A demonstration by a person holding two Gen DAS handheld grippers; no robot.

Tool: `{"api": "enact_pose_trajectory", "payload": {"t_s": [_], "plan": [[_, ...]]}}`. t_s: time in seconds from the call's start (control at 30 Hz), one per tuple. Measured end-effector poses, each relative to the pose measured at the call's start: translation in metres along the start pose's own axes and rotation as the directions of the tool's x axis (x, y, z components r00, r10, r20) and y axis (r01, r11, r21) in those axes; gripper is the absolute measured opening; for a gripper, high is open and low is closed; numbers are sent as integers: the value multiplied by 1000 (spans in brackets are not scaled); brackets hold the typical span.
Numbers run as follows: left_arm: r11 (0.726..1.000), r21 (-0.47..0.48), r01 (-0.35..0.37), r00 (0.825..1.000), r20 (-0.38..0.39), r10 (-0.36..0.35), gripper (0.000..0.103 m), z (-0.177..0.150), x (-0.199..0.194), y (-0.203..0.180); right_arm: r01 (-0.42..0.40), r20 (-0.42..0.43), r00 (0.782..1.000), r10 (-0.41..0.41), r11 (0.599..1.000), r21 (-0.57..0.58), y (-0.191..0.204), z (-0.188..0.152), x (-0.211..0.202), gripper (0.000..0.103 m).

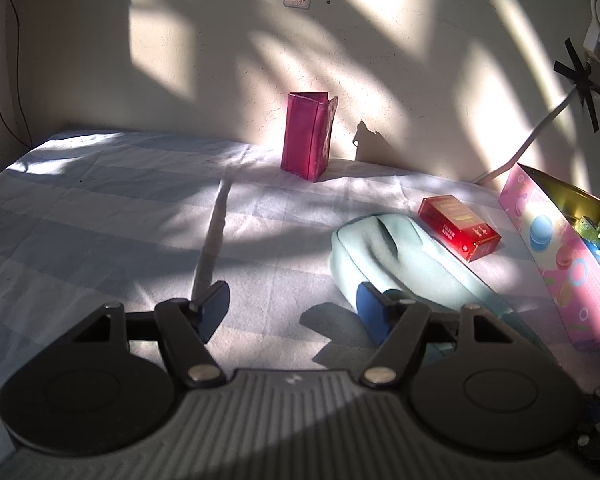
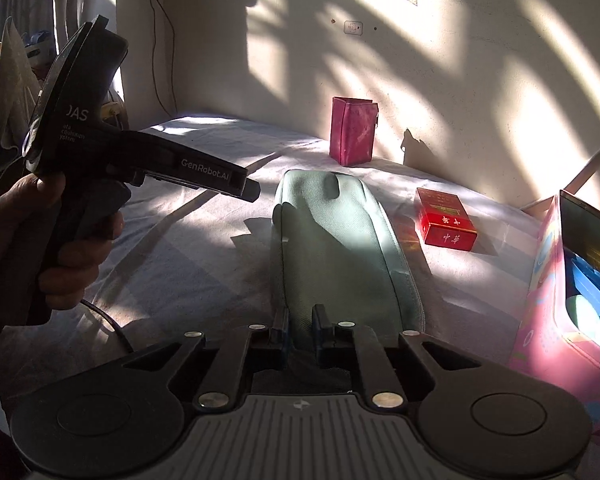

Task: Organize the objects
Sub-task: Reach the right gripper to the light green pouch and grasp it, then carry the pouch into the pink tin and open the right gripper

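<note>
Fingers (image 2: 320, 322) beside "GenRobot.AI" left gripper (image 2: 252, 190)

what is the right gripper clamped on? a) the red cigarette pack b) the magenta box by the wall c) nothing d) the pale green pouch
d: in the right wrist view the right gripper has its jaws pinched on the near end of the pale green pouch, while the red cigarette pack lies untouched beside it.
</note>
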State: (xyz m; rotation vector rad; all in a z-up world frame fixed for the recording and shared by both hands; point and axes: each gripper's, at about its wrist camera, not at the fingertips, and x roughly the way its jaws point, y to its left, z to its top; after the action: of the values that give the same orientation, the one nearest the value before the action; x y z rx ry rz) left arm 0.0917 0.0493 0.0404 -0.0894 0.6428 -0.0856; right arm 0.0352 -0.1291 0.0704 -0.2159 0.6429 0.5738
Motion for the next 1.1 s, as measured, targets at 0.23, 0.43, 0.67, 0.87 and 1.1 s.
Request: {"api": "enact_pose_trajectory", "payload": {"t_s": [0.23, 0.43, 0.67, 0.87, 1.1], "plan": [[998, 23, 63, 998, -1, -63, 82, 16, 6, -10, 132, 22, 991, -133, 991, 27, -45, -48, -72, 27], [998, 33, -50, 998, 26, 49, 90, 25, 25, -12, 29, 87, 995, -56, 959, 283, -73, -64, -75, 59], [992, 49, 119, 986, -120, -113, 90, 10, 46, -2, -28, 43, 999, 19, 977, 214, -45, -57, -16, 74], [980, 65, 190, 977, -116, -182, 56, 0, 30, -15, 113, 53, 991, -121, 986, 123, -29, -49, 3, 60], [959, 63, 276, 960, 30, -278, 52, 44, -17, -51, 185, 257, 942, -218, 972, 147, -61, -36, -63, 52]]}}
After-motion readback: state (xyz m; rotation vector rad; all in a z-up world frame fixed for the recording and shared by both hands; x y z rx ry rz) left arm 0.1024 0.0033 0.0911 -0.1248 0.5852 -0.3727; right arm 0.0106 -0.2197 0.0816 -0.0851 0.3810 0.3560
